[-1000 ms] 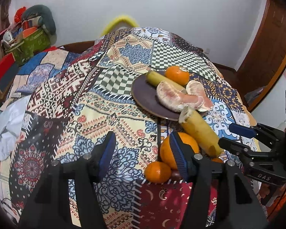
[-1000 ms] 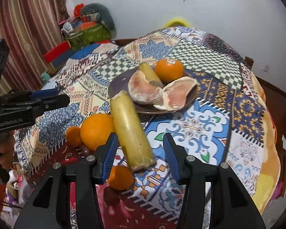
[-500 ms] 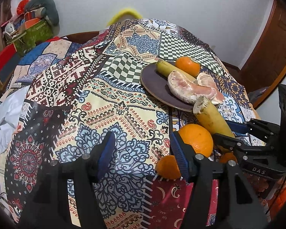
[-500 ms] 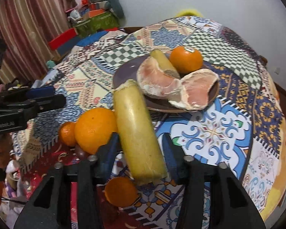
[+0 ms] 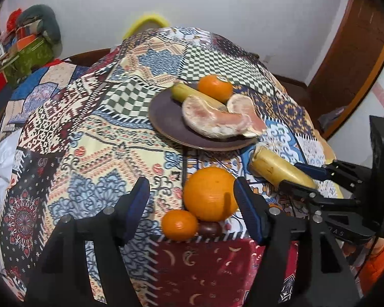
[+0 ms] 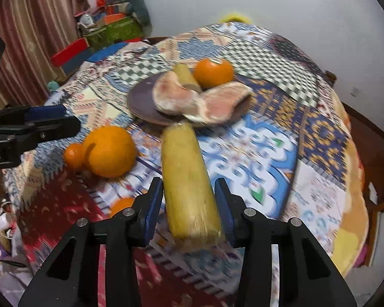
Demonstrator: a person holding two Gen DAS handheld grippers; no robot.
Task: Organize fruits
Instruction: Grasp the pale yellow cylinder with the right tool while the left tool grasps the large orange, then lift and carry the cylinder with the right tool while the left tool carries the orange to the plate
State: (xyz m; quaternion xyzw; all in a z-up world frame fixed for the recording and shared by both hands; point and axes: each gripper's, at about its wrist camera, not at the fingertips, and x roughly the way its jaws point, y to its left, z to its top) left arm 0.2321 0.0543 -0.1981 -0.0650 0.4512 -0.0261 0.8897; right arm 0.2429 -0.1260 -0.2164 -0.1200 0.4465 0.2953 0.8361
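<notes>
Left wrist view, from left to right: a wide stretch of bare patchwork cloth (image 5: 71,138) covers the bench, then comes the left claw (image 5: 192,204), spread wide and empty. A small orange (image 5: 179,224) and a big orange (image 5: 210,194) sit touching each other between its fingers, with a dark round fruit (image 5: 209,228) tucked just under them. Beyond them stands the brown plate (image 5: 166,120), which bears two pomelo pieces (image 5: 212,120), a short yellow-green stick and another orange (image 5: 214,88). Further right, the right claw (image 5: 298,179) holds the long yellow cane piece (image 5: 274,170).

In the right wrist view the cane piece (image 6: 189,179) lies between the narrowed fingers of the right claw (image 6: 189,199), gripped near its close end, with its far end almost at the plate rim (image 6: 137,102). The picture is blurred there, so I cannot tell whether the cane is fully off the cloth.

The step in hand looks like carrying the cane to the plate. To do it well, keep it level, since the long free end will tend to droop, and lay it along the empty left part of the plate rather than onto the pomelo.

The oranges lie close to the near bench edge and could roll off if nudged. Open room lies to the left and right of the plate.
</notes>
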